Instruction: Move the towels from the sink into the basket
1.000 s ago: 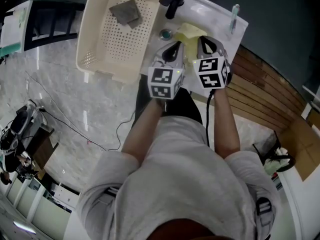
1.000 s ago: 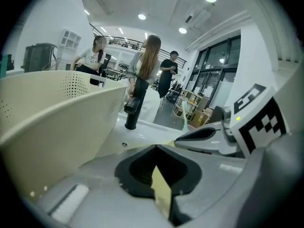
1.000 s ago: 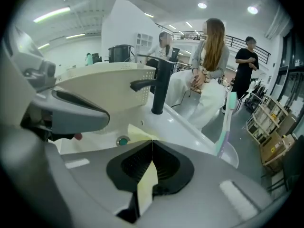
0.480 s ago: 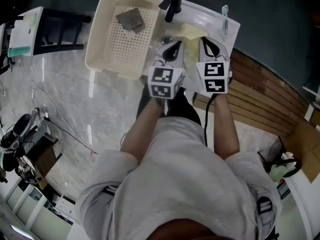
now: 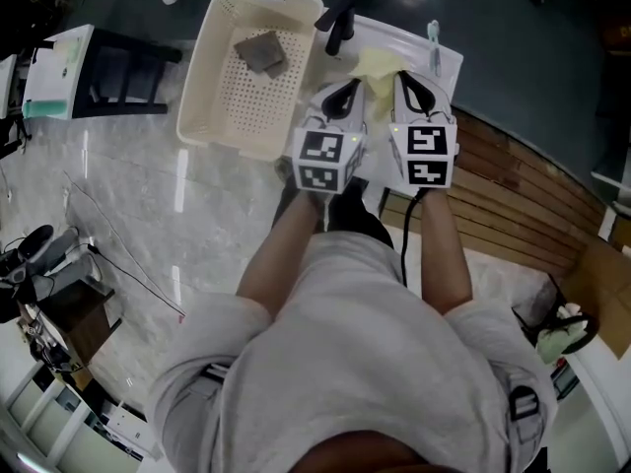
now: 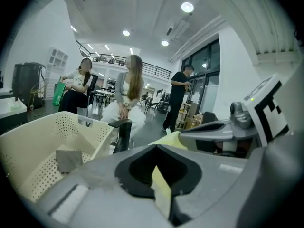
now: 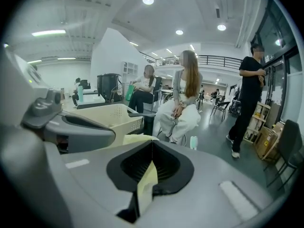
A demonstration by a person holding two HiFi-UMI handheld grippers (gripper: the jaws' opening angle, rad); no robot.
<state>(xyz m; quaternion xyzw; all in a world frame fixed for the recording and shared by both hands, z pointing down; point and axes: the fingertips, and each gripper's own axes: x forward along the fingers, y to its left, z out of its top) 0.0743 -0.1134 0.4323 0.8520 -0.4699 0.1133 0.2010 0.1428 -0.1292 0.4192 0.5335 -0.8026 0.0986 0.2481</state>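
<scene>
Marble floor, white sink (image 5: 419, 43) at upper centre: your left tongs (image 5: 342, 95) and right tongs (image 5: 412, 89) both pinch the yellow towel (image 5: 378, 64) over it, likely the carry step; next, swing upper-left over the basket (image 5: 200, 97) holding a grey towel (image 5: 262, 52), then release.

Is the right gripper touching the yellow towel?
Touching. In the right gripper view, the right gripper has its jaws closed on the yellow towel, which is pinched between them.

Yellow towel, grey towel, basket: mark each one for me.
yellow towel (image 5: 378, 63), head view, its visible middle.
grey towel (image 5: 261, 52), head view, its middle.
basket (image 5: 246, 106), head view, bare perforated floor.
</scene>
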